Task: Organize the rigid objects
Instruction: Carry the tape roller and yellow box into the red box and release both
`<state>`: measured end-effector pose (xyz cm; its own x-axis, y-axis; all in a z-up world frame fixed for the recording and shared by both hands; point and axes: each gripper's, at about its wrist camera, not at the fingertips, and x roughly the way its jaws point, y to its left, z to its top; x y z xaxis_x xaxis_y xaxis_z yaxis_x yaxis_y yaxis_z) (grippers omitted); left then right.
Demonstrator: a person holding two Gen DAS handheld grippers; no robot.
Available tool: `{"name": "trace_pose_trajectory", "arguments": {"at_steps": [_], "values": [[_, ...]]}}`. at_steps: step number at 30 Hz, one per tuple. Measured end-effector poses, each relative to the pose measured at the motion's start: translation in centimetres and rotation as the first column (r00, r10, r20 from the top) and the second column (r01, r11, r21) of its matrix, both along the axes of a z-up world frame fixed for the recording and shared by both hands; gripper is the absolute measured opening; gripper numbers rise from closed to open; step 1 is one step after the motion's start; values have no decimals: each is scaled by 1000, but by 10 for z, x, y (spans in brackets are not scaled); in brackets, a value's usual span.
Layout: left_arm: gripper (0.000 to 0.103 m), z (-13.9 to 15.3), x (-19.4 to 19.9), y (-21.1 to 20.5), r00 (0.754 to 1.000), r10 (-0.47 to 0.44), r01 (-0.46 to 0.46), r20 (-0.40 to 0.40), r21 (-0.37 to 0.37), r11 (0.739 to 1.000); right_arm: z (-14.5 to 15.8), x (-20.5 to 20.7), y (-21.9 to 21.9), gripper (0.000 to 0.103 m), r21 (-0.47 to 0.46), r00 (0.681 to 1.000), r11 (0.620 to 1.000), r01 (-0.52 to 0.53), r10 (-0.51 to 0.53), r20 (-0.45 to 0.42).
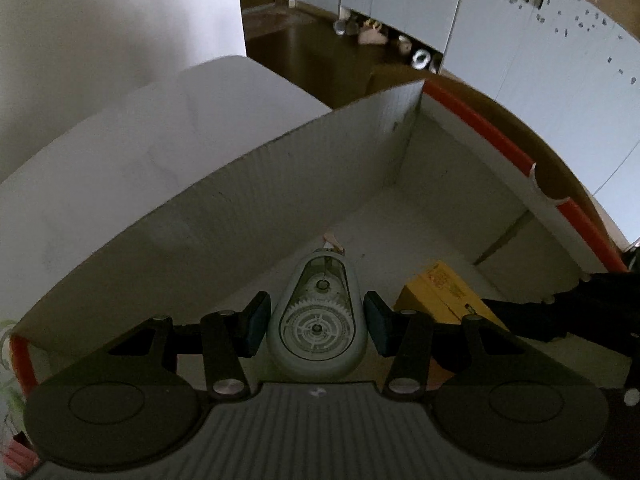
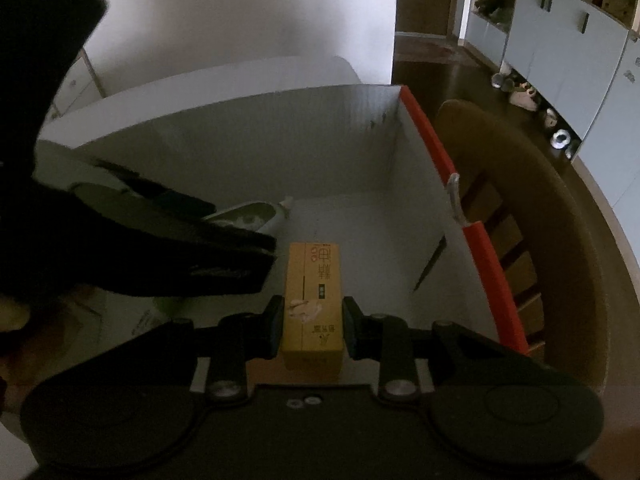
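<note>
My left gripper is shut on a pale green correction tape dispenser with white gears showing through its clear window. It hangs inside a white cardboard box with an orange-red rim, tip pointing down toward the floor of the box. My right gripper is shut on a small yellow carton with printed characters, also inside the box. The yellow carton shows just right of the dispenser. In the right wrist view the left gripper's dark body and the dispenser lie to the left.
The box stands on a white table. A wooden chair sits just beyond the box's orange-rimmed side. Farther off are a dark wood floor with shoes and pale blue cabinets. The box floor right of the carton is bare.
</note>
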<state>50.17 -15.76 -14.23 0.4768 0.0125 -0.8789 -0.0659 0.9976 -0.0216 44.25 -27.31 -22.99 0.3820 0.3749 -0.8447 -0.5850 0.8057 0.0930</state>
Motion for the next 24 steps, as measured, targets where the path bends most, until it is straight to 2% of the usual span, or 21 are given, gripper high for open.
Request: {"name": "trace_pose_trajectory", "arguments": {"at_steps": [7,19,23,24], "values": [[50,-8,10,1,998,7,-8,-57,-19,1000,1,-2,2,29,-2,1000,1000,-9,9,-22],[51,-5,12,0,997,9,-9,-71,-6,1000,6,7,-5,33,11,999,1000,17,-16,-31],[51,-8,16,-3,997,19,-19,-72,3,1000,7,8,-8,39,16,999,1000,18,-17,-36],[54,-7,15,-4,997,22,-22,-71,3,1000,8,8,-8,41,17,999,1000,18,-18,-33]]}}
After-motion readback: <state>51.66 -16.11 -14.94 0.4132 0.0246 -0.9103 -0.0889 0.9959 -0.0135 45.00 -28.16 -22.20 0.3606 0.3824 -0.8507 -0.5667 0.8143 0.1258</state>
